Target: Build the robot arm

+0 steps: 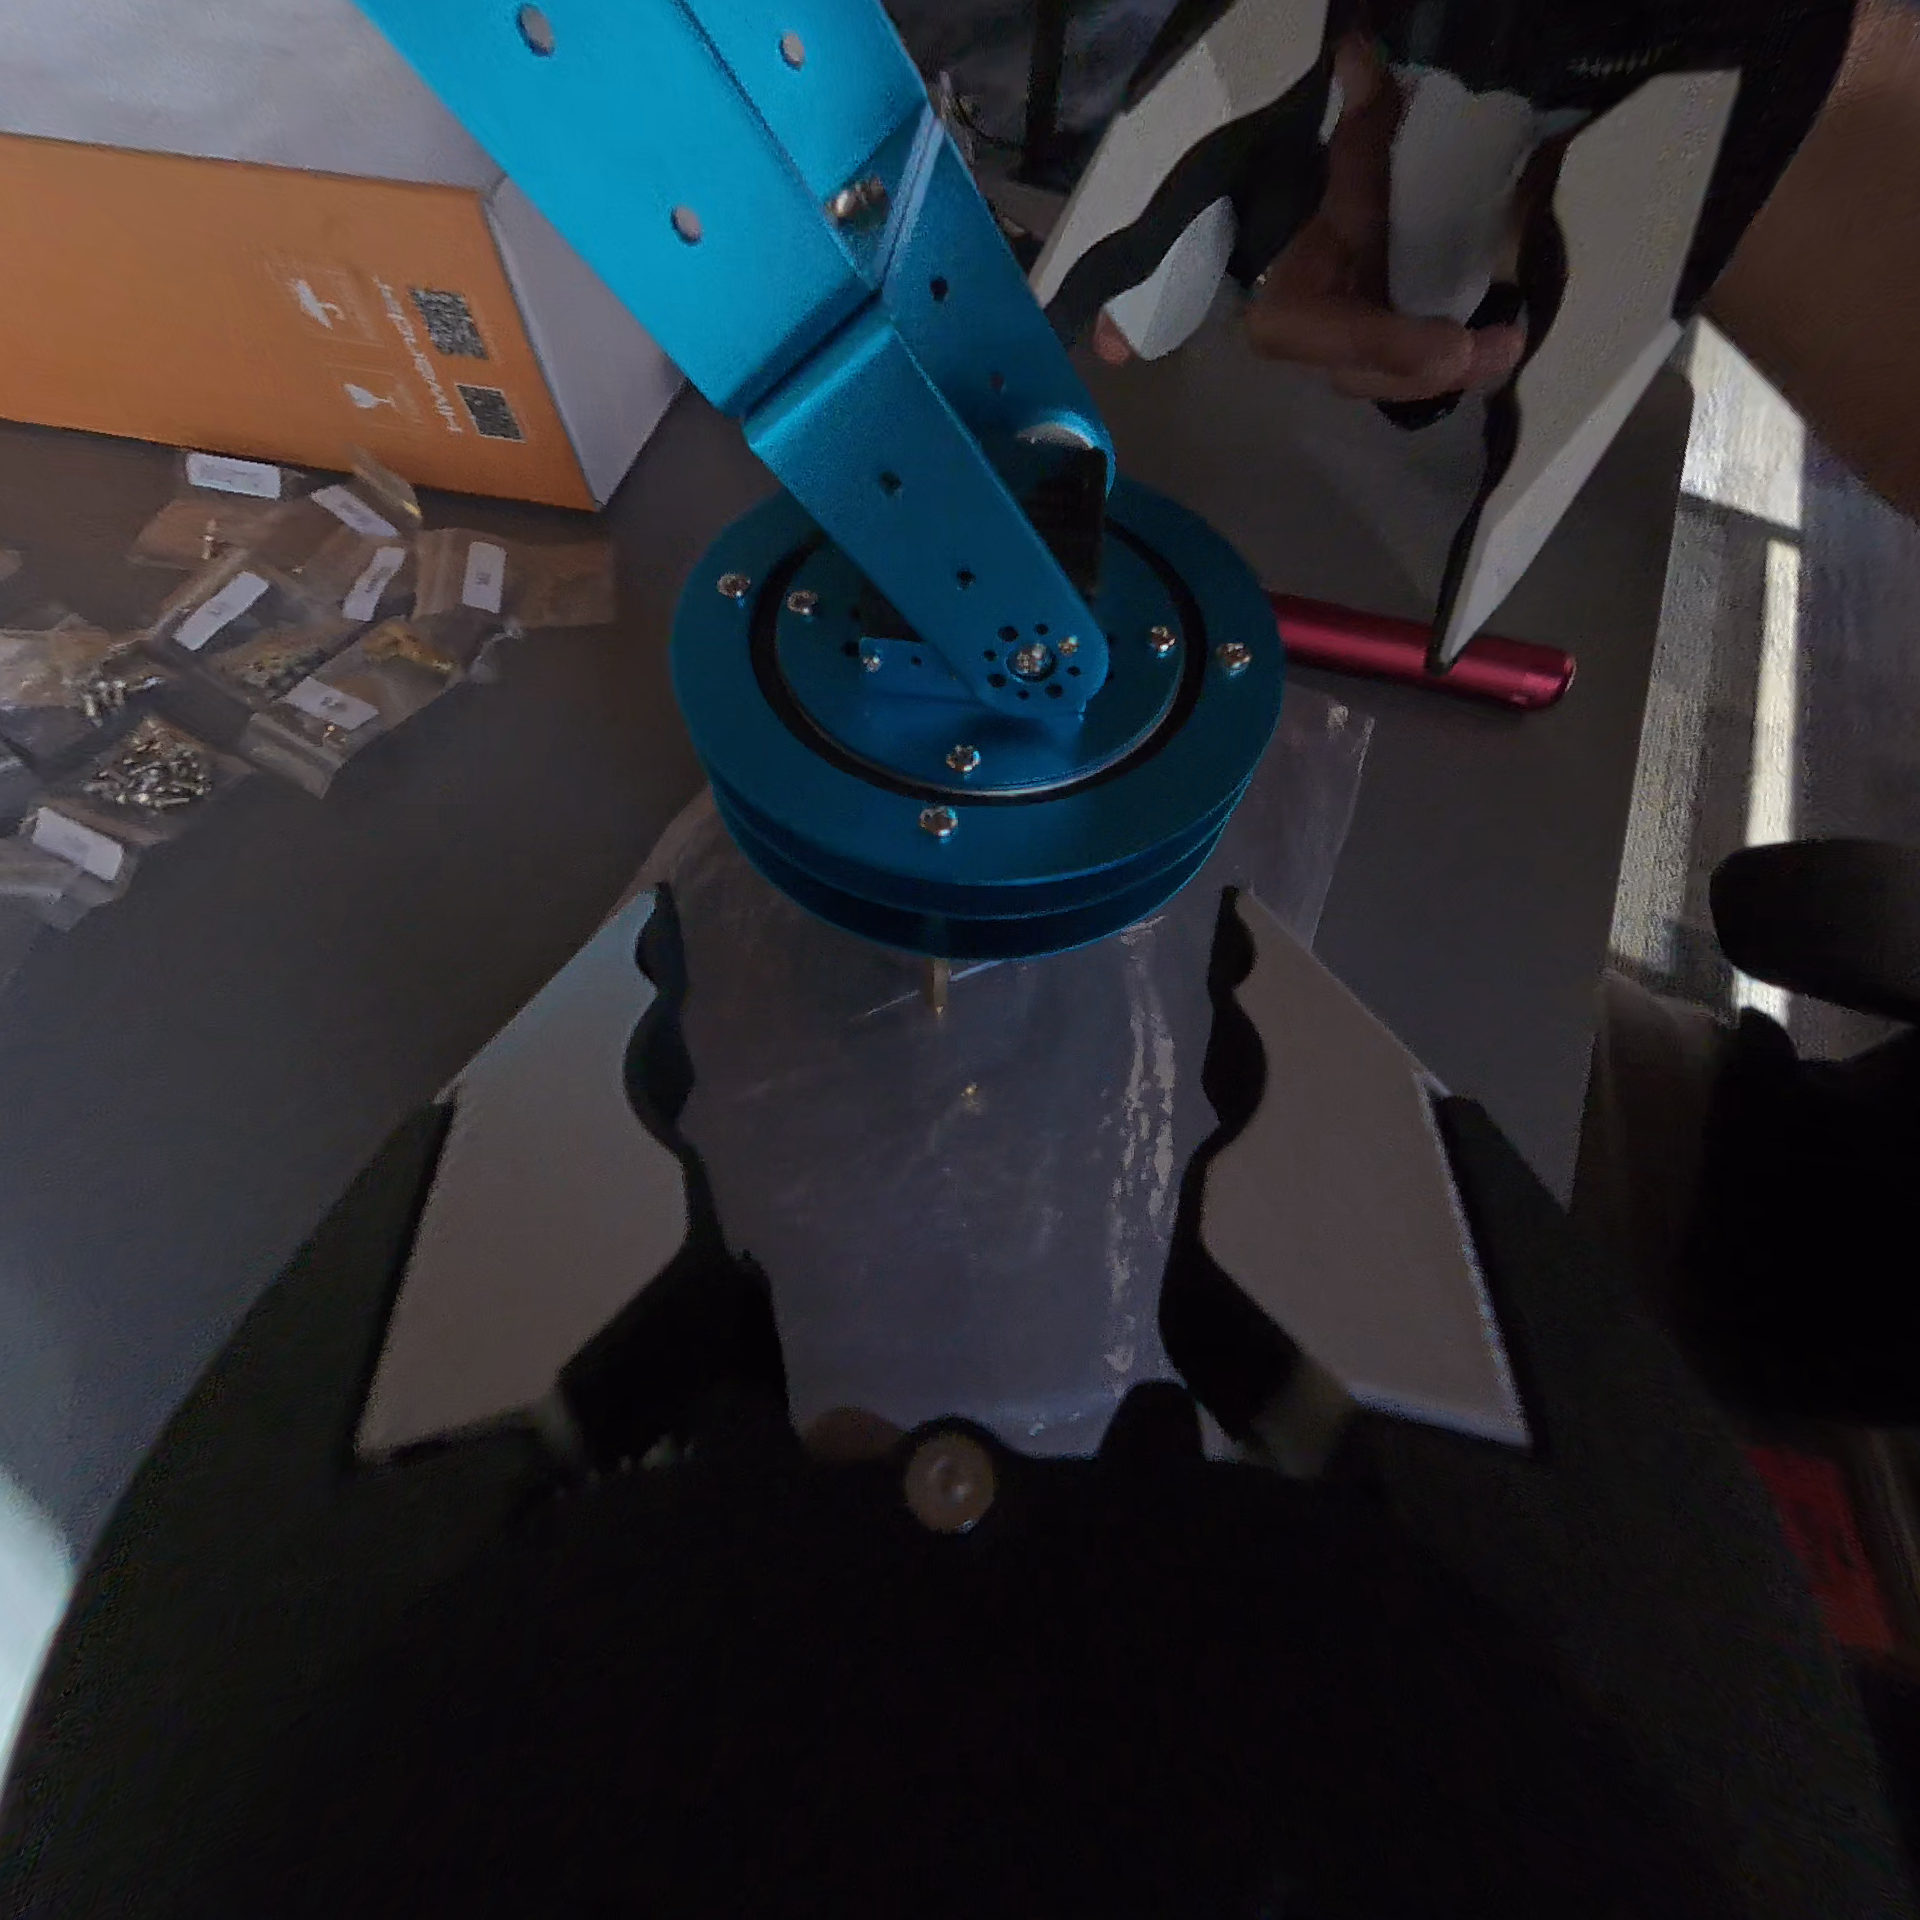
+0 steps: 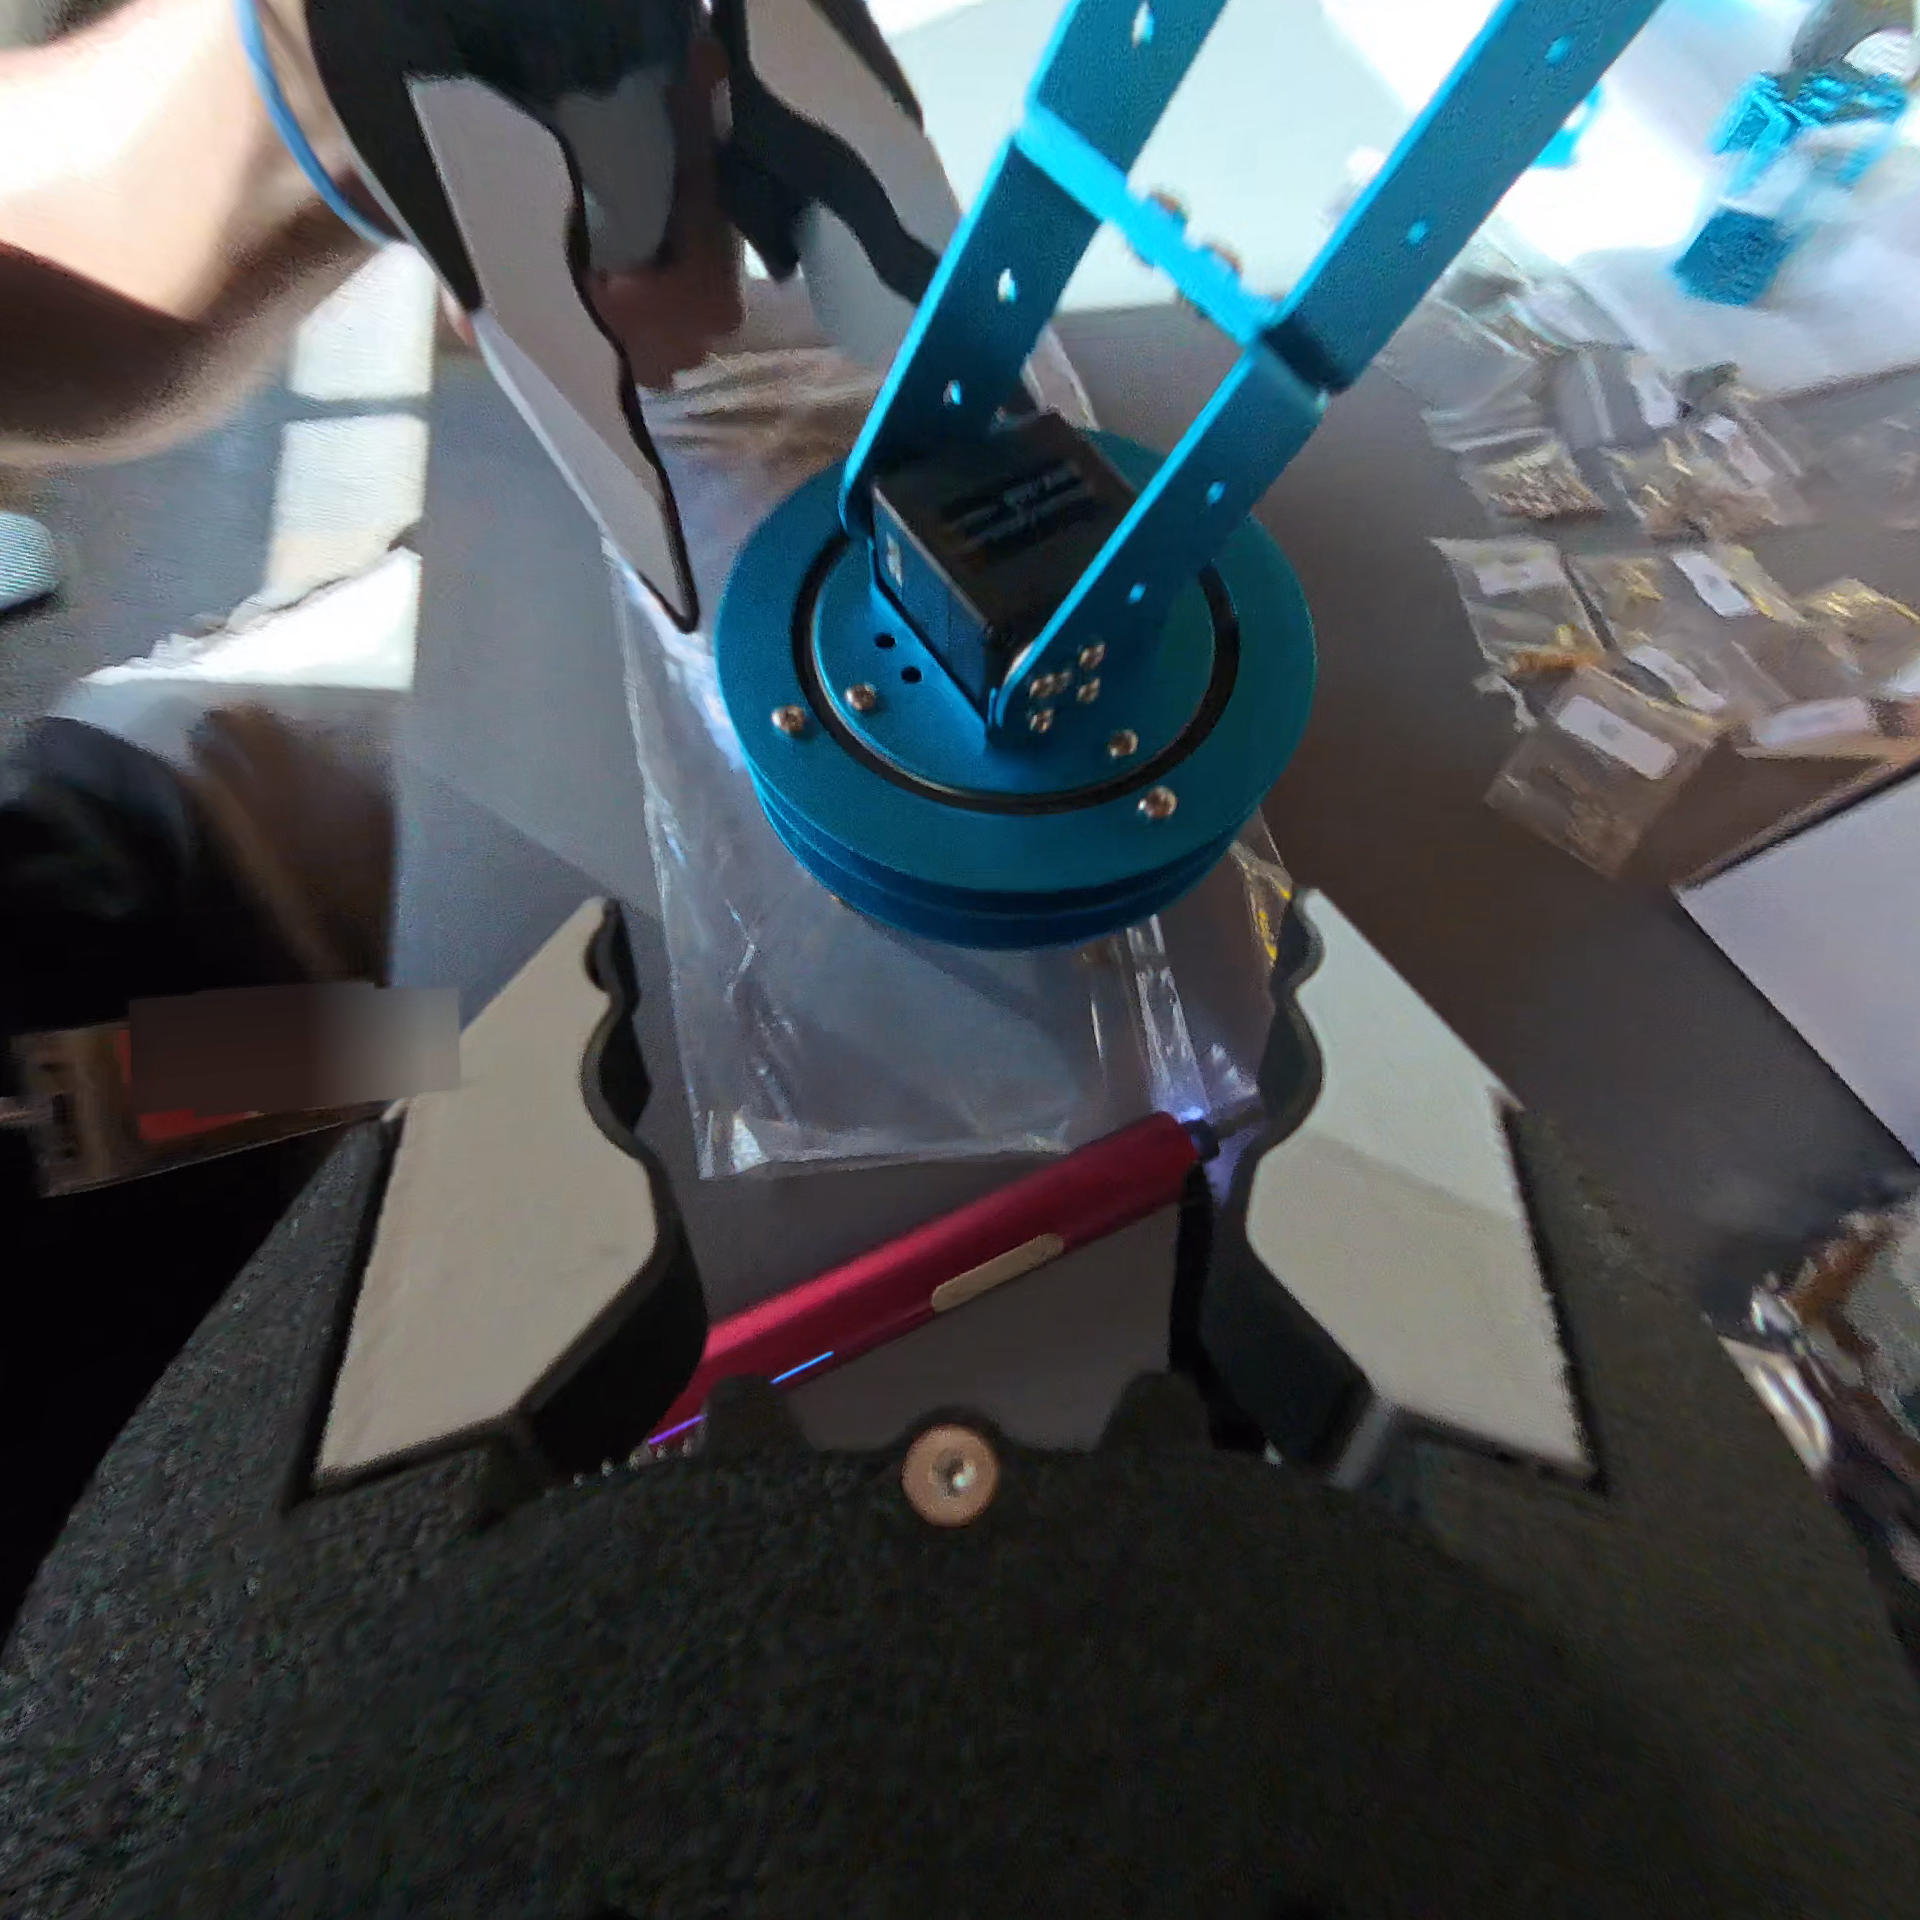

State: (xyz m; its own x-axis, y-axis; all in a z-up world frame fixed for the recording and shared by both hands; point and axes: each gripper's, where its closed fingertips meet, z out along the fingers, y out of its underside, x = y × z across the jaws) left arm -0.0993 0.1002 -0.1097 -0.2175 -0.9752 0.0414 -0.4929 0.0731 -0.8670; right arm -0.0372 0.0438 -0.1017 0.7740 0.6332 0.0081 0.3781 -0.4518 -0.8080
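A blue metal arm assembly stands on a round blue base point(image 1: 977, 727), which rests on a clear plastic bag point(image 1: 987, 1164) on the dark table. My left gripper point(image 1: 948, 909) is open and empty, its fingers low over the bag and its tips just short of the base. My right gripper point(image 2: 956, 912) is open on the opposite side of the base point(image 2: 1018, 748). A red pen-shaped screwdriver point(image 2: 935, 1278) lies on the table between its fingers, not gripped. The screwdriver point(image 1: 1351, 639) also shows in the left wrist view, by a right fingertip point(image 1: 1455, 634).
An orange and white box point(image 1: 260, 312) lies at the far left. Several small bags of screws point(image 1: 208, 665) are spread beside it, also in the right wrist view point(image 2: 1662, 644). A white box corner point(image 2: 1839, 987) and more blue parts point(image 2: 1787, 156) sit nearby. The table edge point(image 1: 1652, 727) runs close.
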